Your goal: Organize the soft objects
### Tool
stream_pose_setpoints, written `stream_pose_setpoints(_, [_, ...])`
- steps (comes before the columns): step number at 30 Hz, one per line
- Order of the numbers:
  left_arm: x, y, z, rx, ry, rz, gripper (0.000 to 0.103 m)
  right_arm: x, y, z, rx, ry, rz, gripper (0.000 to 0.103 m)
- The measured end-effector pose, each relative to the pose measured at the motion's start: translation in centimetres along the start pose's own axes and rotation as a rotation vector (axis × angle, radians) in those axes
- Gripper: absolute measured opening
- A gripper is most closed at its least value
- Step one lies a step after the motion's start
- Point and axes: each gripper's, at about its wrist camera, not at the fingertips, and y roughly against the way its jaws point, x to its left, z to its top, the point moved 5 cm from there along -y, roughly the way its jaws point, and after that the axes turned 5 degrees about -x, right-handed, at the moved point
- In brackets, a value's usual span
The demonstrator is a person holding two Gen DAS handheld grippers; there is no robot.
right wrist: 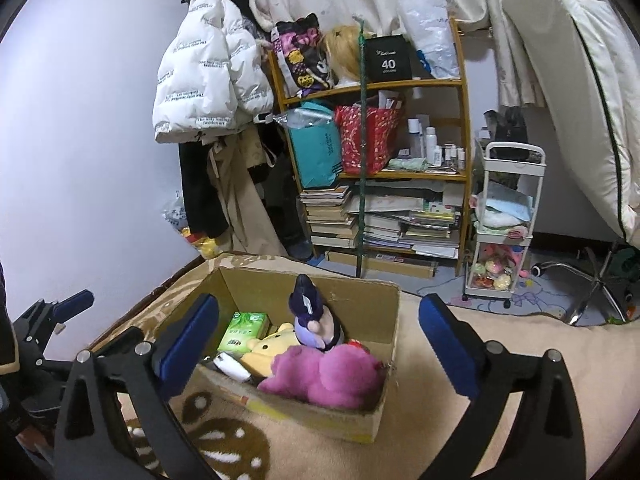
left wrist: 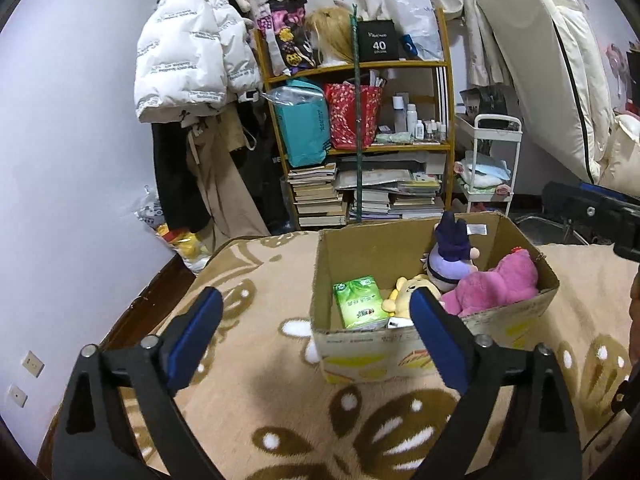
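Left claw (left wrist: 316, 320): jaws wide, nothing between them; hangs short of the box, on its left-hand side.
Right claw (right wrist: 318, 322): jaws wide, empty; hangs over the near right part of the box.
Cardboard box (left wrist: 352, 240): open-topped, sits on the bed; holds the soft things.
Contents: pink plush (right wrist: 328, 372) slumped against the right wall, yellow plush (right wrist: 272, 346) beside it, purple doll (right wrist: 316, 320) upright behind, green tissue pack (left wrist: 358, 302) at the left end.
Step in hand (judged): release looks done; both claws free for the next soft item.
Doing it well: lift clear of the box rim before swinging away; keep the wide jaws off the plush, which would drag easily.
Surface: tan fleece blanket (left wrist: 260, 400) with brown flower pattern; soft, so the box may tip if nudged.
Room: crowded bookshelf (left wrist: 400, 146) behind, white puffer jacket (left wrist: 188, 48) hung left, white cart (right wrist: 508, 224) right.
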Motion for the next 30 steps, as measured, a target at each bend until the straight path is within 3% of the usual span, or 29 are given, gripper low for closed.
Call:
stream_pose_setpoints(17, [2.2, 9.2, 1.1, -0.122, 0.055, 0.026, 0.100, 1.7, 9.2, 0.9, -0.074, 0.047, -0.065, 0.103])
stream_pose_setpoints(30, [5.0, 13.7, -1.3, -0.110, 0.135, 0.015, 0.100, 1.5, 15.6, -1.4, -0.169, 0.035, -0.099, 0.103])
